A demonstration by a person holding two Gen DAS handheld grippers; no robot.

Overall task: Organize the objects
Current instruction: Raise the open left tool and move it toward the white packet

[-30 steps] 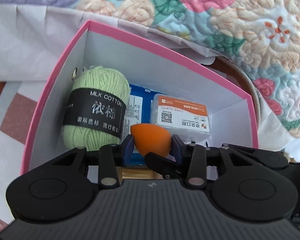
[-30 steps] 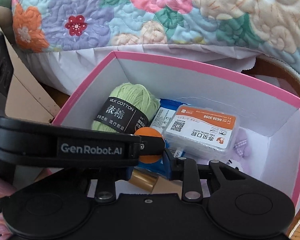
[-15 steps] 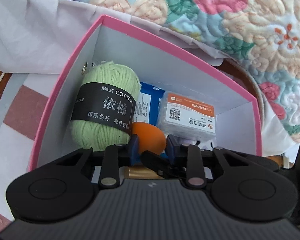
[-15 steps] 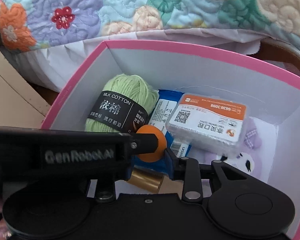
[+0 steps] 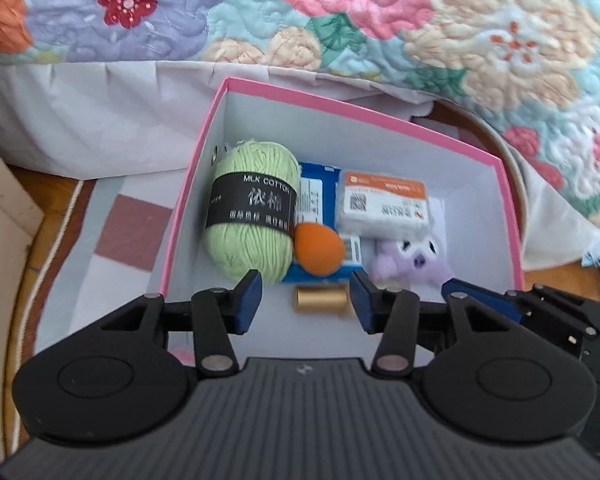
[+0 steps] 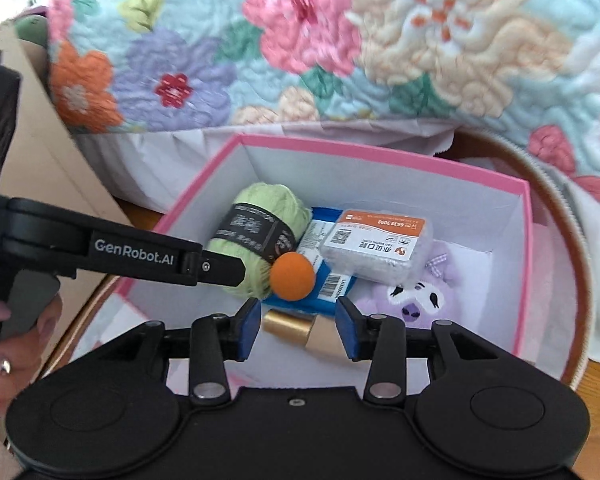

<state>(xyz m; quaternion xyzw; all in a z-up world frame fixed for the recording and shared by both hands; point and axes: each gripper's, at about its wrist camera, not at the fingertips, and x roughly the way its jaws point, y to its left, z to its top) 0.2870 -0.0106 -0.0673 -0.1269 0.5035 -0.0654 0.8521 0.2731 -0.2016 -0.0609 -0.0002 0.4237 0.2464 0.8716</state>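
A pink box [image 5: 400, 117] with white walls holds a green yarn ball [image 5: 250, 212], a blue packet [image 5: 320, 196], an orange-labelled packet [image 5: 384, 210], a purple plush toy [image 5: 412, 260], a gold tube [image 5: 320, 300] and an orange sponge [image 5: 319, 252]. The sponge lies free on the blue packet beside the yarn. My left gripper [image 5: 306, 300] is open above the box's near side, empty. My right gripper [image 6: 296, 326] is open and empty over the gold tube [image 6: 300, 330]. The sponge [image 6: 292, 276] and the box [image 6: 380, 156] also show in the right wrist view, with the left gripper's finger [image 6: 216, 266] beside the sponge.
A flowered quilt [image 5: 380, 20] with a white skirt hangs behind the box. A cardboard piece [image 6: 40, 140] stands at the left. A checked mat [image 5: 128, 236] lies left of the box. A round wooden rim [image 6: 572, 240] curves around the box's right side.
My left gripper has opened and let go of the orange sponge, which now rests in the box. Both grippers have drawn back from the box.
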